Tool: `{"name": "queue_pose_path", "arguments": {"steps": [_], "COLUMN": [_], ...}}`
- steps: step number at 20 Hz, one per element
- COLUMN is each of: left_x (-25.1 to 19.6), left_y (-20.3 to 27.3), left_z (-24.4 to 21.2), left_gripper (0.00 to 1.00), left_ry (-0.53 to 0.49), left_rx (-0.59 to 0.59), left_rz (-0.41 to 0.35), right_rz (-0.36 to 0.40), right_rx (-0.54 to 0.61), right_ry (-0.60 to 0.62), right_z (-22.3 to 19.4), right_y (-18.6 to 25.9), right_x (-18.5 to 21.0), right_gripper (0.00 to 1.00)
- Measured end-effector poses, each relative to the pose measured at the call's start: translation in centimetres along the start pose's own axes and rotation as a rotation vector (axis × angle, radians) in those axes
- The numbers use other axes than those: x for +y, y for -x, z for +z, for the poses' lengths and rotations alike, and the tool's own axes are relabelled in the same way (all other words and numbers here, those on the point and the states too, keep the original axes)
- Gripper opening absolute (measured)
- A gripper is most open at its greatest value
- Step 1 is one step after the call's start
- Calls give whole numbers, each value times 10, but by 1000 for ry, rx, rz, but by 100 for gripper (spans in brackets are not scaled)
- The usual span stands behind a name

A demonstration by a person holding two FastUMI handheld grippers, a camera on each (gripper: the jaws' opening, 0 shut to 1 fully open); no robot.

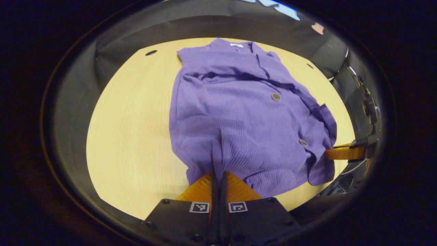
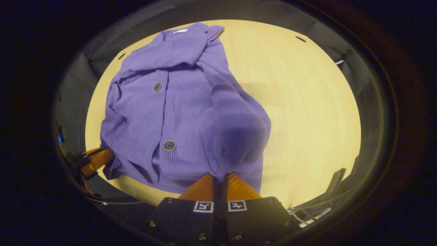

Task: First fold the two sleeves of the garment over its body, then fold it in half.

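Orange fingers of the left gripper (image 1: 218,176) and the right gripper (image 2: 219,177) are both closed on the near hem of the purple garment (image 1: 239,112), which hides their tips, lifts in a fold there and lies on the wooden table (image 1: 129,136).

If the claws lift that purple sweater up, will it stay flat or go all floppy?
Probably floppy: the purple sweater is soft ribbed knit, already creased and bunched where the left claw and right claw pinch its hem. It likely sags between them. It looks light, and should not slip much, since knit grips well.
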State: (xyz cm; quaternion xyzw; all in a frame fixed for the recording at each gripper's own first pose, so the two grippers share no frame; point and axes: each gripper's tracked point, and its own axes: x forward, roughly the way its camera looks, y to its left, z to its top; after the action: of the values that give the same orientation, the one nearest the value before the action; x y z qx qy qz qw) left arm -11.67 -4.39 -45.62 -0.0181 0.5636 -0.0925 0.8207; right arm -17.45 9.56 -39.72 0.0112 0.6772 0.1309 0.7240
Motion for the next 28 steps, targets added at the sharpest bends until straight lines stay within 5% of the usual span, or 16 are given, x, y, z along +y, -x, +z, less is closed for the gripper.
{"name": "queue_pose_path", "arguments": {"steps": [12, 28], "left_x": [17, 33], "left_y": [10, 0], "left_z": [136, 310], "left_gripper": [6, 7], "left_ry": [-18, -19], "left_rx": [-177, -348], "left_rz": [16, 23], "right_rz": [38, 50], "right_rx": [-241, -403], "right_ry": [53, 74], "right_z": [153, 308], "right_y": [52, 76], "right_x": [13, 28], "right_gripper": [1, 1]}}
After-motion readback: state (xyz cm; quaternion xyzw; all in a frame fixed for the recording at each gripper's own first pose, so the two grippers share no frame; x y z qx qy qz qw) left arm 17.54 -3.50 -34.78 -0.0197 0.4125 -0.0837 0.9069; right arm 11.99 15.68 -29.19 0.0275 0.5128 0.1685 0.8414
